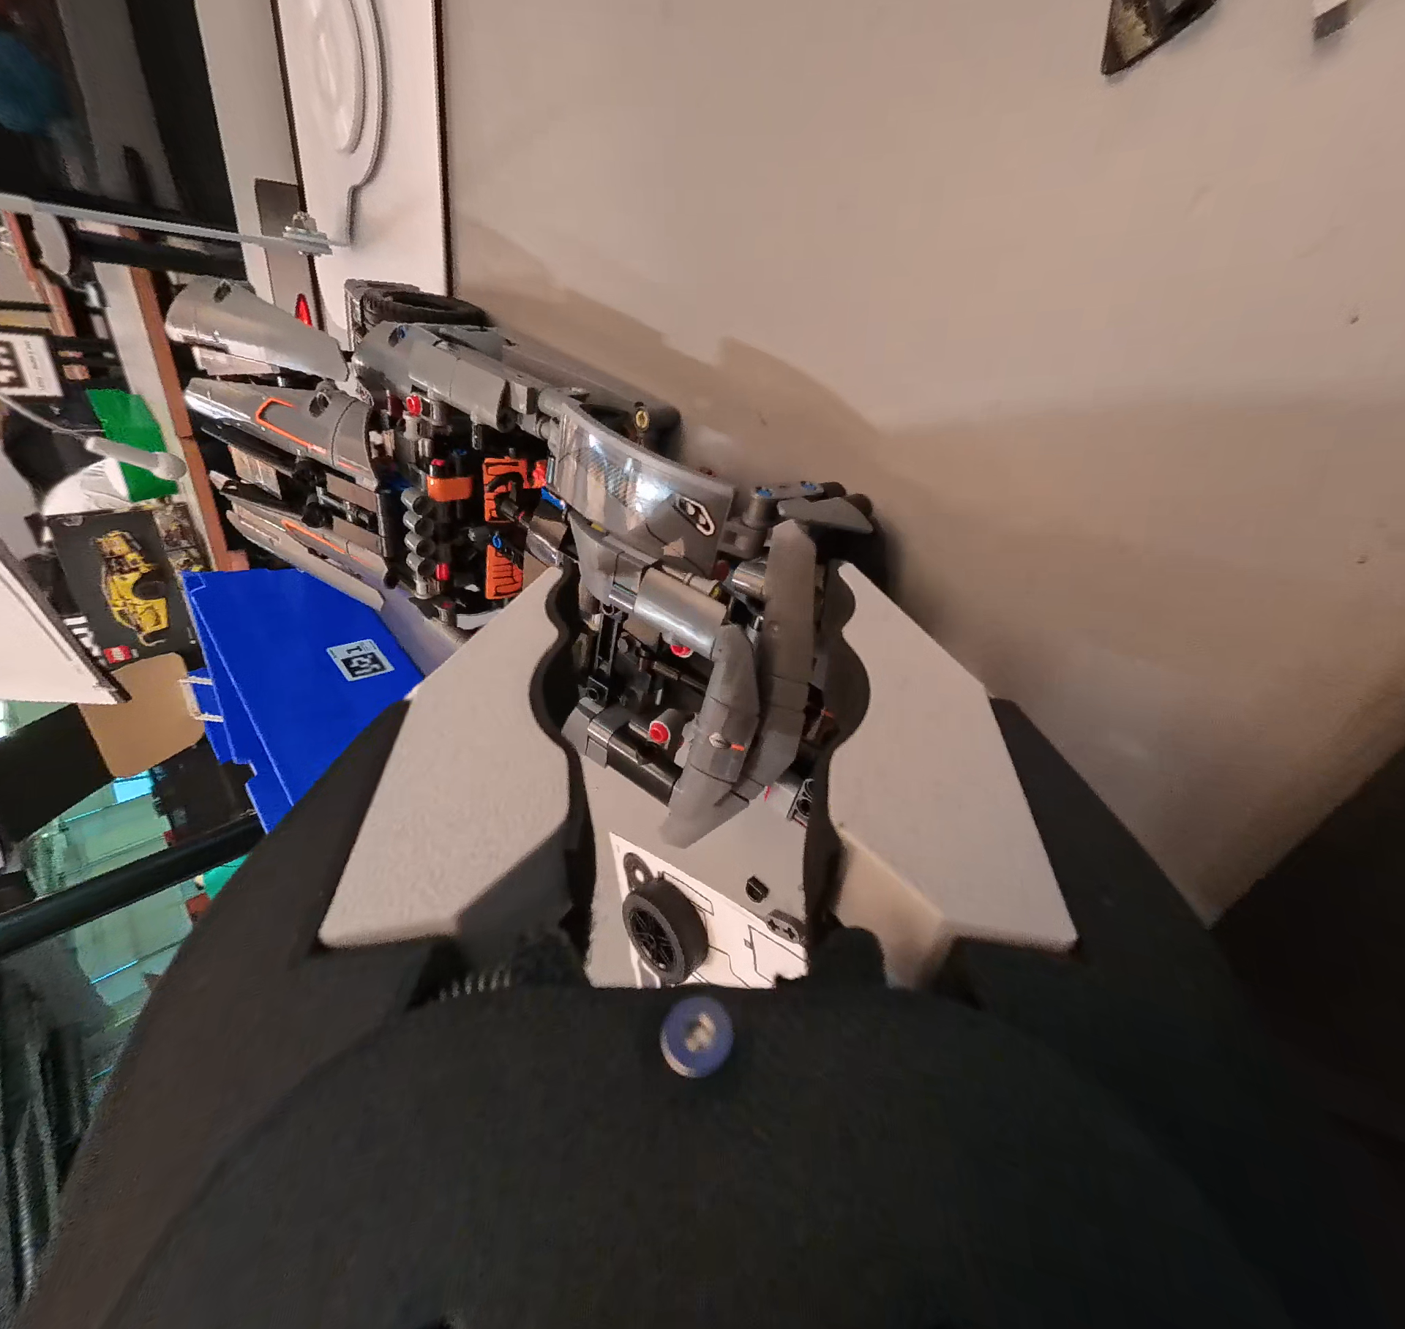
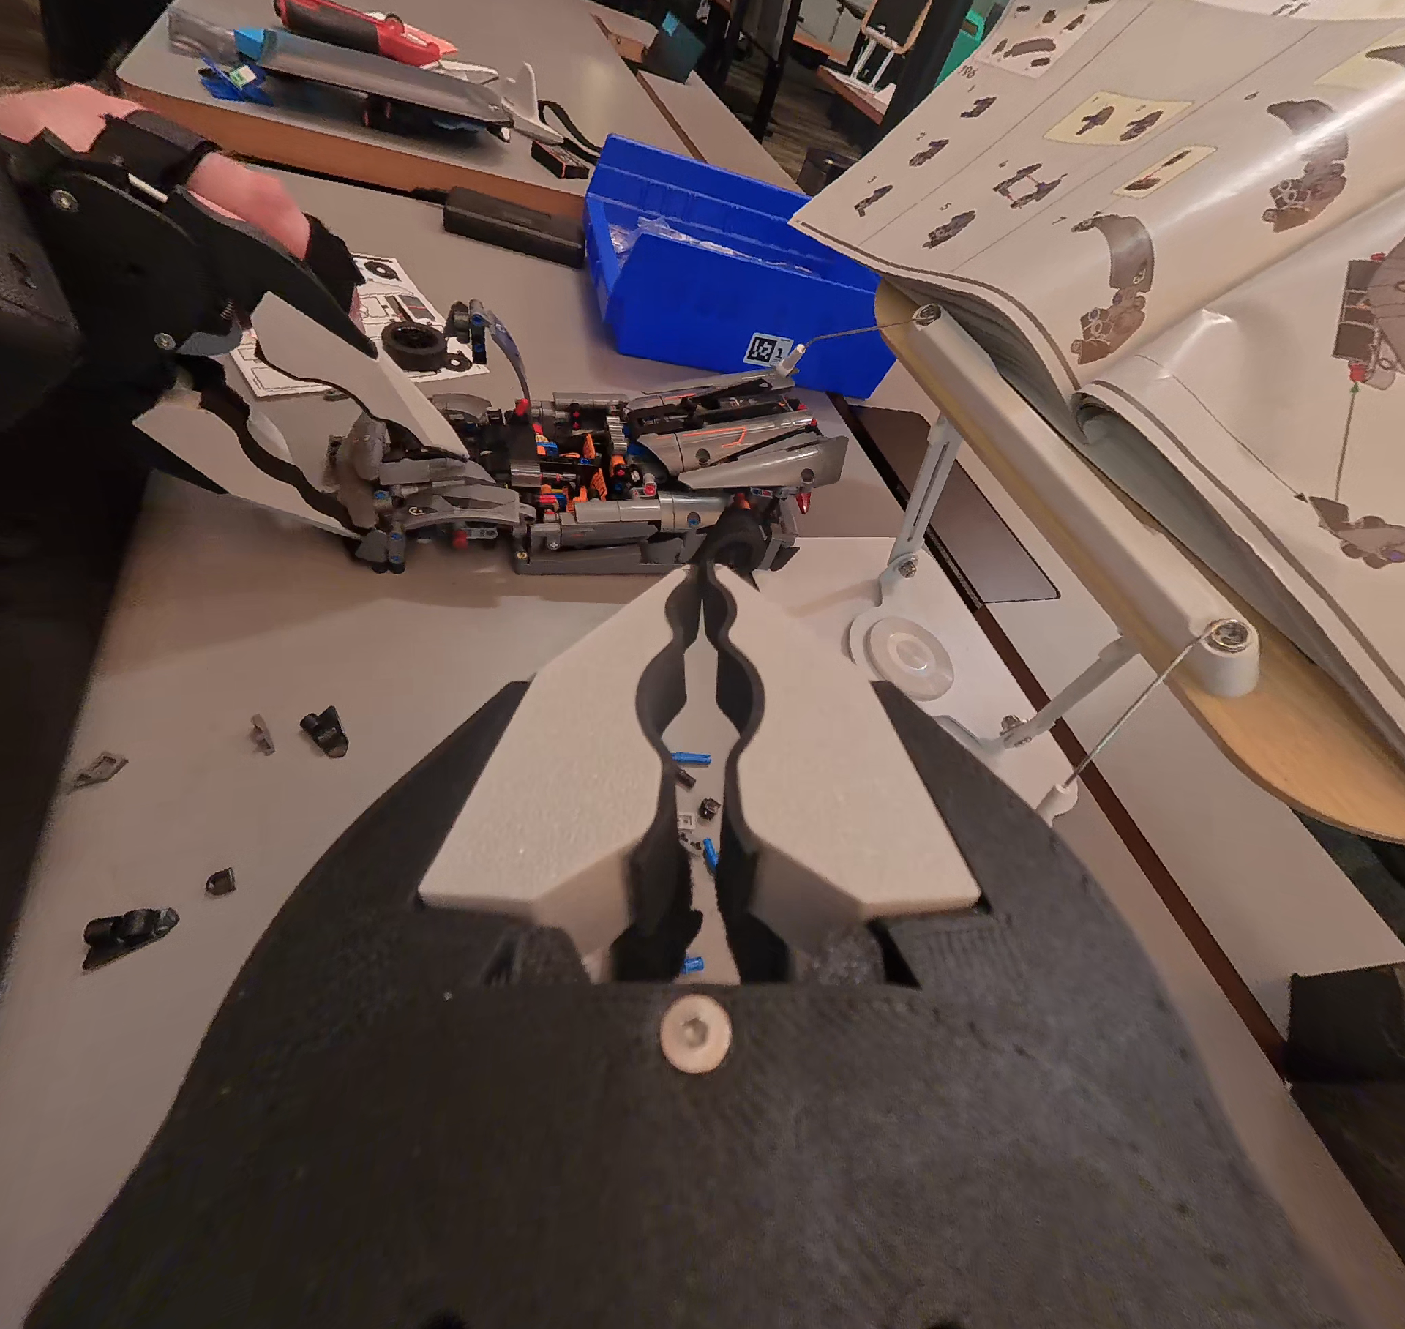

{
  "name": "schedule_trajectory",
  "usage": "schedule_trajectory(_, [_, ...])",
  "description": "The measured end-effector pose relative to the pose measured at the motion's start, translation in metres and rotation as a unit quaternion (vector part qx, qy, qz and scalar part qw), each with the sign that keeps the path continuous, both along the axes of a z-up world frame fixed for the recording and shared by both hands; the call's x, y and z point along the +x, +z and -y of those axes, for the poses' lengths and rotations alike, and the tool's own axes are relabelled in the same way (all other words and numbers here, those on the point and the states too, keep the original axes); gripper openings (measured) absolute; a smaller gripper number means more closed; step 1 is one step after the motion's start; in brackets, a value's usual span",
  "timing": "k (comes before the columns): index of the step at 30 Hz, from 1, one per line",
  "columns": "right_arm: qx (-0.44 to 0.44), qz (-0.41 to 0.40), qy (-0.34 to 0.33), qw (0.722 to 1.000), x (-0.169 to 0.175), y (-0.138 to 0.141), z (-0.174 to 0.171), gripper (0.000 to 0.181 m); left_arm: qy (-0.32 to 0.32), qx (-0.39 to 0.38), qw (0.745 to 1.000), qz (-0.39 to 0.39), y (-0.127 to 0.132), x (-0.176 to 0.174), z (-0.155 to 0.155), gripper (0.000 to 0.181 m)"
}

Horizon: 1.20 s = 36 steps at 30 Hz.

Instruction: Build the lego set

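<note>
The grey Lego car point(image 2: 578, 486), part-built with orange trim and its insides bare, lies on the grey table point(image 2: 228, 623) just in front of the blue parts bin point(image 2: 722, 281). The left tool point(image 1: 703, 684) has its two pale fingers spread around the car's front end, one on each side of the curved grey bodywork; whether they actually press on it I cannot tell. From the other side you can see a person's hand point(image 2: 228, 190) working that tool's black handle. The right tool point(image 2: 703, 585) is clenched with nothing between its wavy fingertips, its tip hovering just short of the car's rear wheel point(image 2: 734, 543). A loose black tyre point(image 2: 414, 346) rests on a printed sheet point(image 2: 395, 304) beyond the car. Small black pieces point(image 2: 323, 730) and blue pins point(image 2: 692, 759) are scattered over the near table. On the right, the instruction booklet point(image 2: 1140, 175) stands open on a white book stand point(image 2: 1064, 486)
</note>
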State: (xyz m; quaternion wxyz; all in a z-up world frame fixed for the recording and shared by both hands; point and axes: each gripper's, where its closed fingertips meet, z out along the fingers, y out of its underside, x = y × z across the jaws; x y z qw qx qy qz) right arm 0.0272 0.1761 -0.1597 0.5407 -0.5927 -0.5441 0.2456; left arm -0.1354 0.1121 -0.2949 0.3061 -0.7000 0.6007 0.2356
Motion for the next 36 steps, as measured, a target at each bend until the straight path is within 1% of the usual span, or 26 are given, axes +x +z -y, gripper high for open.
schedule_trajectory(10, [-0.015, 0.024, 0.008, 1.000, -0.008, -0.015, 0.002, 0.000, 0.008, -0.006, 1.000, 0.018, 0.004, 0.003, -0.004, 0.074])
schedule_trajectory(13, [-0.014, 0.029, 0.011, 0.999, -0.009, -0.017, 0.003, 0.000, 0.003, 0.008, 0.999, 0.039, 0.015, 0.000, 0.001, 0.073])
schedule_trajectory(15, [-0.019, 0.035, 0.014, 0.999, -0.010, -0.020, 0.004, 0.000, 0.016, 0.021, 0.998, 0.060, 0.028, -0.009, 0.008, 0.071])
schedule_trajectory(17, [-0.049, 0.050, 0.016, 0.997, -0.008, -0.030, 0.003, 0.000, 0.041, 0.035, 0.995, 0.079, 0.040, -0.028, 0.017, 0.067])
schedule_trajectory(19, [-0.076, 0.063, 0.013, 0.995, -0.006, -0.040, 0.001, 0.001, 0.070, 0.030, 0.992, 0.096, 0.043, -0.049, 0.026, 0.068])
schedule_trajectory(22, [-0.087, 0.067, 0.007, 0.994, -0.004, -0.045, -0.003, 0.002, 0.085, 0.002, 0.987, 0.134, 0.035, -0.061, 0.034, 0.070])
schedule_trajectory(24, [-0.087, 0.071, 0.005, 0.994, -0.003, -0.048, -0.004, 0.001, 0.088, -0.010, 0.988, 0.123, 0.023, -0.066, 0.031, 0.071])
schedule_trajectory(25, [-0.089, 0.075, 0.003, 0.993, -0.003, -0.051, -0.005, 0.001, 0.084, -0.014, 0.989, 0.119, 0.018, -0.065, 0.030, 0.070])
schedule_trajectory(27, [-0.090, 0.085, -0.002, 0.992, -0.001, -0.056, -0.008, 0.000, 0.062, -0.032, 0.991, 0.116, 0.008, -0.058, 0.030, 0.056])
schedule_trajectory(29, [-0.092, 0.087, -0.006, 0.992, 0.001, -0.058, -0.010, 0.000, 0.071, -0.046, 0.991, 0.107, -0.001, -0.058, 0.025, 0.057])
schedule_trajectory(32, [-0.095, 0.085, -0.008, 0.992, 0.002, -0.059, -0.012, 0.000, 0.075, -0.051, 0.987, 0.134, 0.000, -0.052, 0.021, 0.046])
schedule_trajectory(36, [-0.094, 0.085, -0.010, 0.992, 0.004, -0.057, -0.013, 0.000, 0.078, -0.048, 0.987, 0.134, 0.001, -0.047, 0.021, 0.041])
